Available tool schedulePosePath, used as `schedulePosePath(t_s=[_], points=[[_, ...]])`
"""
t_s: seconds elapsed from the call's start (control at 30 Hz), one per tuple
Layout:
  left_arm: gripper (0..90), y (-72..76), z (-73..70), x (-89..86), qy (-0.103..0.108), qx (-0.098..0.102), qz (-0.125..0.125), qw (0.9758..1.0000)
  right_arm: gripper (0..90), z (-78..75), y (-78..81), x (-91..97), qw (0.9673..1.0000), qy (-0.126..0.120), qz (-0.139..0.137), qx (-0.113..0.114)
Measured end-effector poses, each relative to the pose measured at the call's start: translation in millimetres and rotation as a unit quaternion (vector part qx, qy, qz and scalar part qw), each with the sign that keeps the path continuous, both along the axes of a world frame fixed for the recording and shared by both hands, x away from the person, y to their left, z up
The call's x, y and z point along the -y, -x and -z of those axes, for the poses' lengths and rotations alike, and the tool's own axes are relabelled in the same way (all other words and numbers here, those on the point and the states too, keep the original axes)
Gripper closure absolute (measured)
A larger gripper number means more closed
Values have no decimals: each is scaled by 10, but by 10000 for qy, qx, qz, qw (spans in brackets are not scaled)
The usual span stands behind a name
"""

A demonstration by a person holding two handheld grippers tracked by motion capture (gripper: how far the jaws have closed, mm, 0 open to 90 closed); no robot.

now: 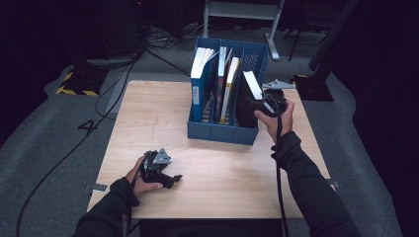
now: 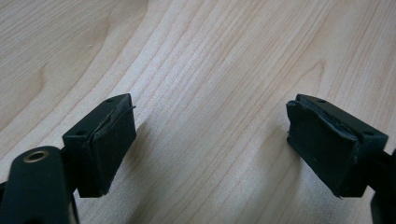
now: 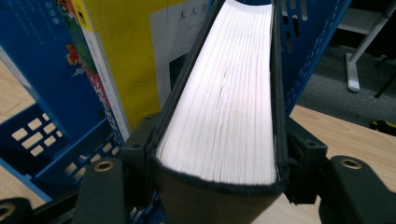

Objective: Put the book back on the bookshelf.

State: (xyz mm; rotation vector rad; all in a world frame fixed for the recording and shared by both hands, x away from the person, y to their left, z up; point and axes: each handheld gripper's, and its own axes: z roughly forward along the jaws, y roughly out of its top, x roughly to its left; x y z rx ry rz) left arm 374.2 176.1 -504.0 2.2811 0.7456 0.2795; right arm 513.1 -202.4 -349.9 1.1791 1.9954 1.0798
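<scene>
A blue file rack (image 1: 222,132) with several compartments stands at the middle of the wooden table (image 1: 148,113). Books fill its left slots. A thick black-covered book (image 1: 252,84) leans in the rightmost slot, and my right gripper (image 1: 262,104) is shut on its near end. In the right gripper view the black-covered book's white page edges (image 3: 229,112) sit squeezed between both jaws, with the rack's blue wall (image 3: 308,56) behind. My left gripper (image 1: 170,178) rests low over the table's front left, open and holding nothing; in the left gripper view its pads (image 2: 109,144) stand wide apart over bare wood.
A yellow-and-blue book (image 3: 116,60) stands in the slot beside the held one. Cables lie on the grey floor at left, and a desk frame (image 1: 242,12) stands behind the table. A dark pole base (image 1: 311,81) sits off the table's right rear corner.
</scene>
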Motion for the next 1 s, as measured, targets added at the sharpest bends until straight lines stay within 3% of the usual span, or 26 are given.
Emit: schedulePosePath(t_s=[0.17, 0.4, 0.7, 0.9, 1.0], points=[[154, 0, 0, 0, 0, 3, 0, 10000, 403, -8, 31, 32, 9999, 51, -128, -5], [154, 0, 0, 0, 0, 4, -1, 10000, 375, -44, 130, 96, 9988, 336, -334, 90], [154, 0, 0, 0, 1, 3, -1, 10000, 361, -84, 266, 241, 9969, 426, -634, 159], [154, 0, 0, 0, -3, 4, 1, 10000, 382, 10, 227, 234, 9964, 550, -644, 63], [154, 0, 0, 0, -1, 4, 0, 10000, 446, 95, 172, 211, 9961, 465, -749, -71]])
